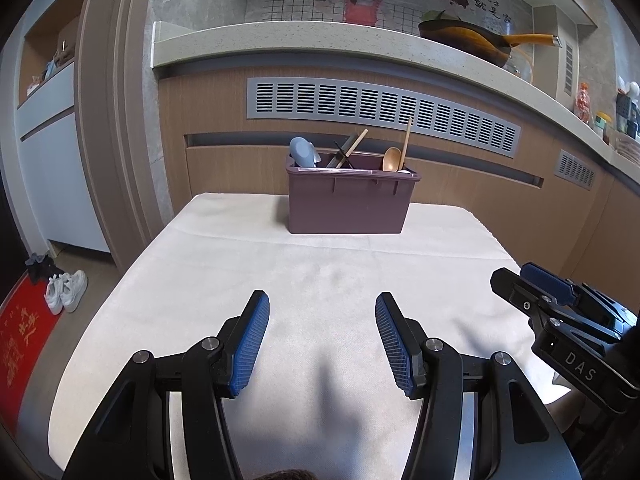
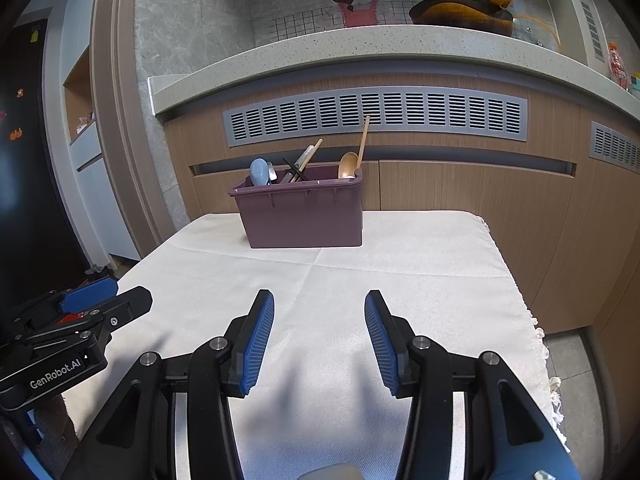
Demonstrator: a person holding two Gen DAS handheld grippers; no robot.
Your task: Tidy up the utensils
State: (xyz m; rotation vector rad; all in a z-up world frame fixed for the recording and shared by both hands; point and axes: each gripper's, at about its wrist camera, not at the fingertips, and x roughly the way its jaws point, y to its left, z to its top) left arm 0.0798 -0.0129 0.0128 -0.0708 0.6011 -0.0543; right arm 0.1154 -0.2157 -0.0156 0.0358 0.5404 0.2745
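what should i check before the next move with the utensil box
1. Left gripper open and empty: ok.
2. Right gripper open and empty: ok.
3. Purple utensil box upright at the far end of the white cloth: ok.
4. Utensils inside the box, namely the blue spoon, the wooden spoon and the chopsticks: ok; how they are sorted into compartments: cannot tell.
5. Cloth between grippers and box free of loose utensils: ok.
6. Both grippers well short of the box, not touching it: ok.
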